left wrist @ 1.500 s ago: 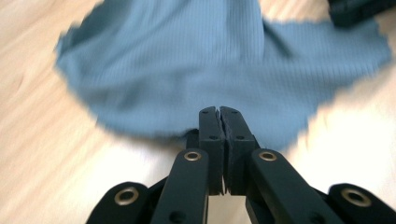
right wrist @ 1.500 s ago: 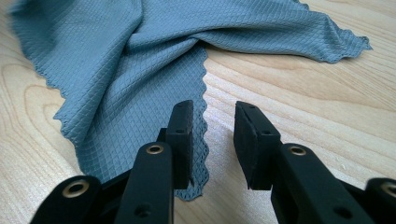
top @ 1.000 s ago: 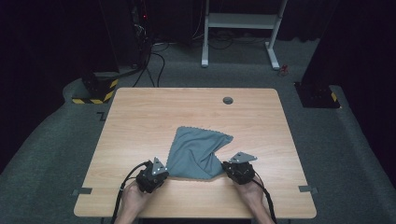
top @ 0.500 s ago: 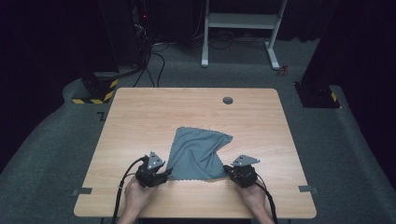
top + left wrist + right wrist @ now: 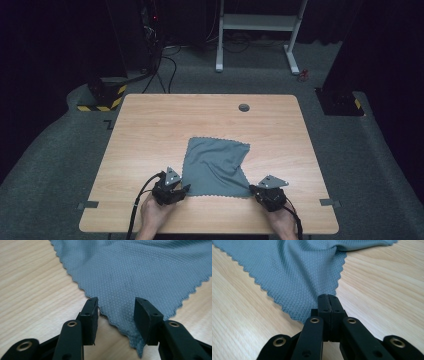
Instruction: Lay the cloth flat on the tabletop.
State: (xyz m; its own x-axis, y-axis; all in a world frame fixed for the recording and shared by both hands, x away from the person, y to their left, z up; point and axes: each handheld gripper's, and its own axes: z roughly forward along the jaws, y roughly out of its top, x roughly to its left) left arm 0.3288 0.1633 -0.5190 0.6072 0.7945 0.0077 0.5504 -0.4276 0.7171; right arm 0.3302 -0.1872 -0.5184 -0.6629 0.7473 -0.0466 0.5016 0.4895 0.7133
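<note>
A grey-blue cloth [image 5: 215, 162] with a zigzag edge lies spread on the wooden table [image 5: 150, 130], with a fold along its right side. My left gripper [image 5: 182, 189] is at the cloth's near left corner. In the left gripper view it [image 5: 116, 307] stands open, the cloth [image 5: 140, 270] corner lying loose between its jaws. At the near right corner my right gripper [image 5: 254, 190] is shut on the cloth. In the right gripper view the jaws [image 5: 328, 298] are pressed together over the cloth's [image 5: 297, 272] corner.
A small round dark grommet [image 5: 244, 107] sits in the table near its far edge. A white desk frame [image 5: 257, 22] and cables stand on the carpet beyond the table. Strips of tape [image 5: 88, 204] mark the table's near corners.
Both hands have drawn slightly toward the near edge. The cloth's near edge now lies straighter between the two grippers.
</note>
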